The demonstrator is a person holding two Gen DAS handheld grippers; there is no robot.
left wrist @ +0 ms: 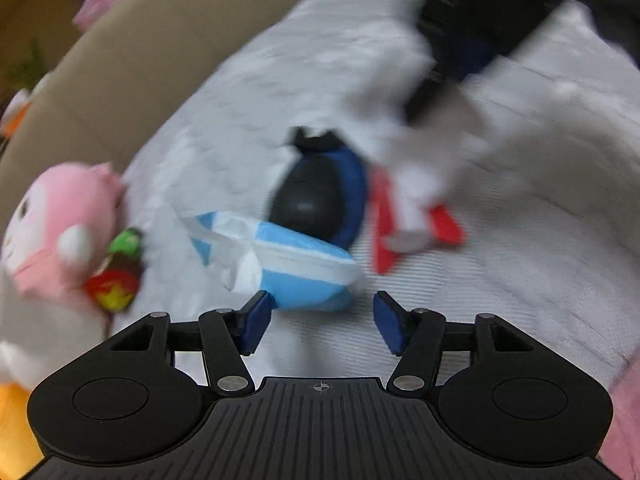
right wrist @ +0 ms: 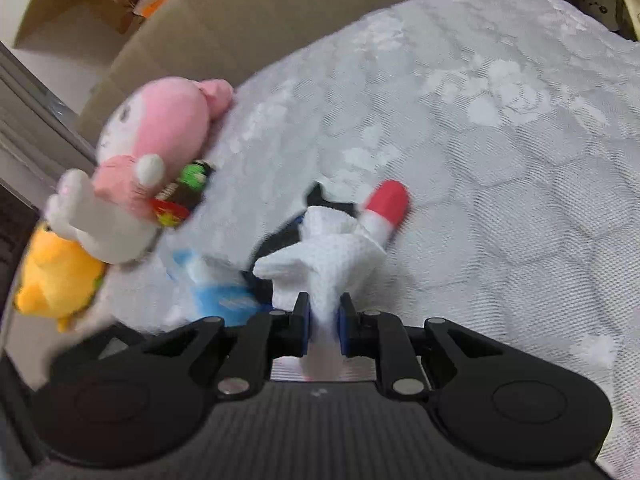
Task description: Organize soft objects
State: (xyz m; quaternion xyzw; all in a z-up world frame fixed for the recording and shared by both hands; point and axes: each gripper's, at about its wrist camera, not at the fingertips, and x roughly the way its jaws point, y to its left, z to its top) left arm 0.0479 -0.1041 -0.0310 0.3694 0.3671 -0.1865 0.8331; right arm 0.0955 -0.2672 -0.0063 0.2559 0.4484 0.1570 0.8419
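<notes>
My right gripper (right wrist: 324,322) is shut on a flap of a white plush toy (right wrist: 328,256) with red-tipped limbs, lifted over the white bedspread (right wrist: 500,152). From the left wrist camera the same white toy (left wrist: 420,168) hangs blurred under the dark right gripper (left wrist: 452,52). My left gripper (left wrist: 322,320) is open; its blue pads (left wrist: 256,320) press on nothing. A blue and white tissue pack (left wrist: 296,256) lies just ahead of them, near the left pad. Behind it sits a black and blue soft object (left wrist: 320,196). A pink and white plush (left wrist: 64,220) lies at the left.
A tan cardboard box wall (left wrist: 140,60) curves along the bed's far left edge. The pink plush (right wrist: 160,132) rests above a yellow plush (right wrist: 60,276) in the right wrist view, beside the tissue pack (right wrist: 216,292). The bedspread (left wrist: 540,220) stretches bare to the right.
</notes>
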